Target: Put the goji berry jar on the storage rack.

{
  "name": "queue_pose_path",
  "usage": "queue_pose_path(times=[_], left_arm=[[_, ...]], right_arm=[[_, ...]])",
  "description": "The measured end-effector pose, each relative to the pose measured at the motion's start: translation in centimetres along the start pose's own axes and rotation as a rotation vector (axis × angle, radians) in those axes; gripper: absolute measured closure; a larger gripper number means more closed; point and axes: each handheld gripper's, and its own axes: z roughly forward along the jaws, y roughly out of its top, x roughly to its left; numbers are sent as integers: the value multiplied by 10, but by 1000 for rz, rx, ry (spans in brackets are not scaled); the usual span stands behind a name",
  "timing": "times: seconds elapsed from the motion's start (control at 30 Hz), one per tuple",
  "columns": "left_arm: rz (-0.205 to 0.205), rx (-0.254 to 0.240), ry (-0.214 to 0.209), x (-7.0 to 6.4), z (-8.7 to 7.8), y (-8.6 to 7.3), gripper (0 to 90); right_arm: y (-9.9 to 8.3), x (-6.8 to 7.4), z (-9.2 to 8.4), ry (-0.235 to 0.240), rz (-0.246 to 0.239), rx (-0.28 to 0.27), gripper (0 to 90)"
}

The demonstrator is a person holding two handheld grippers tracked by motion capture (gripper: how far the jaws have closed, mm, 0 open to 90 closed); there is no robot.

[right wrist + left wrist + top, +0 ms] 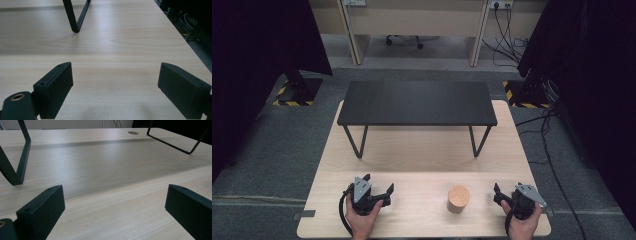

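We are holding the left gripper (377, 191) low at about seven o'clock on the pale wooden table (422, 150), and in the left gripper view its black jaws are standing wide apart with bare wood between them. We are resting the right gripper (507, 192) near five o'clock, its jaws likewise spread and gripping nothing, while the short round cork-coloured cylinder (458, 198) is standing upright between the two grippers, nearer the right one and touching neither. Farther off, toward twelve o'clock, the low black shelf on thin metal legs (417, 102) is spanning the table's far half.
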Motion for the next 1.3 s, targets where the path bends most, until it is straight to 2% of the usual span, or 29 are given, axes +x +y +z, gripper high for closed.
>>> queue_pose_path(times=[0.07,0.13,0.23,0.3,0.4,0.5,0.6,0.7,0.97,1.1,1.3], left_arm=[[2,0,0,0,0,0,19],[1,-1,0,0,0,0,19],[0,-3,-1,0,0,0,19],[0,-3,-2,0,0,0,19],[-2,-2,-3,1,0,0,19],[-3,-2,-4,1,0,0,18],[-2,-3,-4,1,0,0,18],[-2,-2,-3,1,0,0,18],[0,-2,-3,1,0,0,18],[-1,-2,-3,1,0,0,18],[0,-2,-3,0,0,0,18]], right_arm=[[0,-3,0,16,-3,-1,134],[0,-9,0,55,-9,0,150],[-1,-30,2,190,-52,-9,178],[0,-49,5,326,-114,-7,177],[5,-62,11,481,-231,4,178],[9,-66,17,594,-323,8,198],[12,-68,22,671,-382,2,215],[14,-70,28,736,-419,-1,220],[20,-73,38,834,-460,8,245],[24,-72,43,868,-486,19,248],[28,-67,48,891,-507,30,250]])
